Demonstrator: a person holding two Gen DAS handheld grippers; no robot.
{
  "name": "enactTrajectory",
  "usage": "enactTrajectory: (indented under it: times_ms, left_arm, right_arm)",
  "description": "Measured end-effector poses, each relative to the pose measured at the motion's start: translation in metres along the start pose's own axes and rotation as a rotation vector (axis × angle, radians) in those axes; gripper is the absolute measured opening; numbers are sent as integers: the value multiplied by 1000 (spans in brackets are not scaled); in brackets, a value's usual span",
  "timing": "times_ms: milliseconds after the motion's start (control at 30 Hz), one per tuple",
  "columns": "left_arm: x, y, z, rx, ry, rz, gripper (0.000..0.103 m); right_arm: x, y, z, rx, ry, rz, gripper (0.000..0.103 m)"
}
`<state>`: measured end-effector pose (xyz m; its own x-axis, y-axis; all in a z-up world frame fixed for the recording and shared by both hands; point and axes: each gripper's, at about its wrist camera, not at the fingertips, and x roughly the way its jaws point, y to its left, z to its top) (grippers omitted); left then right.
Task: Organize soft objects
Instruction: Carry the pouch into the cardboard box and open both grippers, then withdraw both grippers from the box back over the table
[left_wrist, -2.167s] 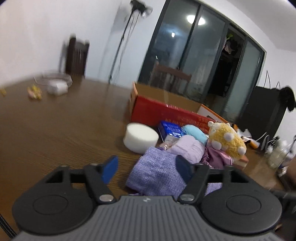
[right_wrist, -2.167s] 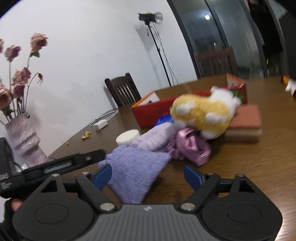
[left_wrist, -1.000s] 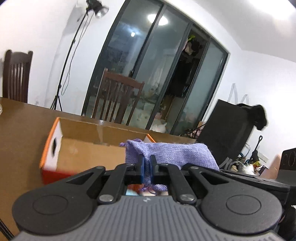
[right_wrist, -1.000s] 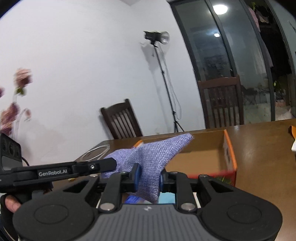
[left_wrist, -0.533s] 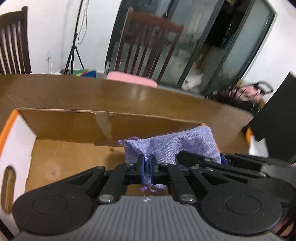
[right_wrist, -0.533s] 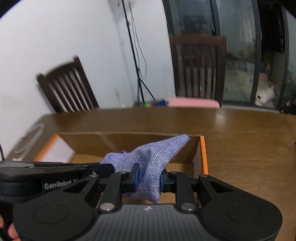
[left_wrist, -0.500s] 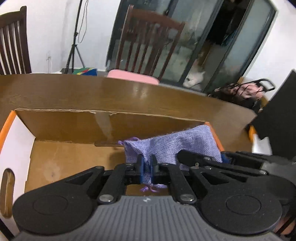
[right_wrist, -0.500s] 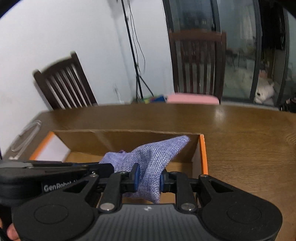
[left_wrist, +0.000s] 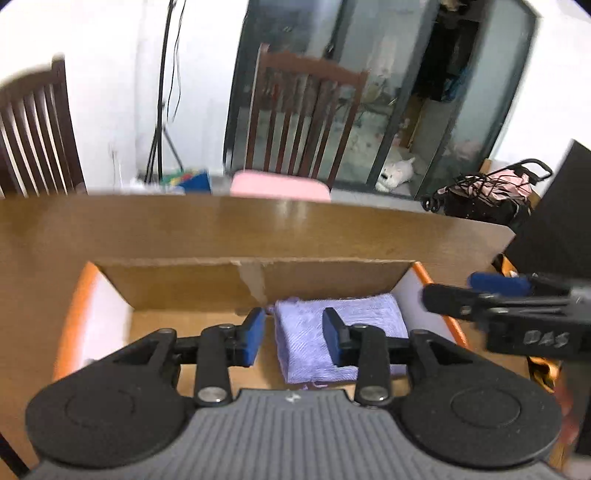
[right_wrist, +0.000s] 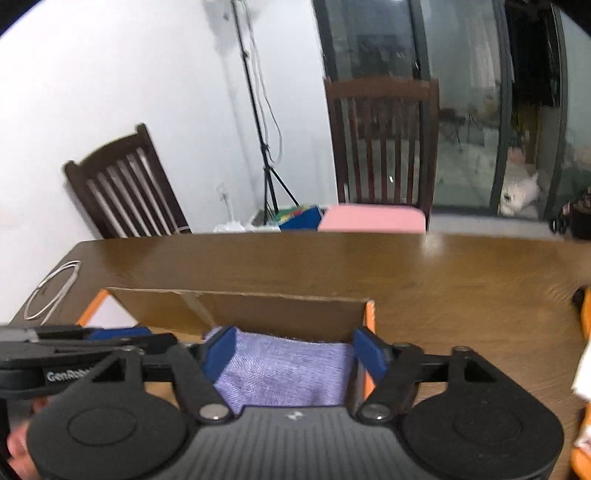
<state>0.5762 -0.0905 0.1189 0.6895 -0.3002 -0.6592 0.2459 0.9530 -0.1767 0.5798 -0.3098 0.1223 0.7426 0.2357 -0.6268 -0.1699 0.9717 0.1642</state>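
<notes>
A purple knitted pouch (left_wrist: 306, 332) lies flat on the floor of an open cardboard box (left_wrist: 251, 280) with orange edges, at its right end. It also shows in the right wrist view (right_wrist: 284, 365). My left gripper (left_wrist: 293, 334) is open above the pouch's left part, holding nothing. My right gripper (right_wrist: 293, 350) is open above the pouch, its blue pads either side of it, over the box (right_wrist: 240, 306). The right gripper also shows in the left wrist view (left_wrist: 491, 291), beside the box's right wall.
The box stands on a brown wooden table (right_wrist: 443, 273). A wooden chair with a pink cushion (right_wrist: 373, 218) stands behind the table, another dark chair (right_wrist: 122, 188) at the left. A white cable loop (right_wrist: 51, 291) lies on the table's left.
Both grippers have opened and let go of the purple pouch. It now lies on the box floor instead of hanging between them.
</notes>
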Motion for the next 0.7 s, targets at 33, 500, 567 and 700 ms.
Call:
enactTrajectory:
  times_ms: [33,500,567,700]
  left_arm:
    - [-19,0,-1,22,-28,3,45]
    - [-229,-5,-92,173,-356,98,92]
    - [-255,-3,-124,183,-426,124,95]
    - [-289,2,-188,138,-552,160,101]
  right_arm:
    - [-15,2,1,-21,-17,3,84]
    - [-225,51,-55,-221,-356,-65,101]
    - [-245,62,-82,-257,-402,-69,101]
    - [-276,83,-146,-316,-491,-53,103]
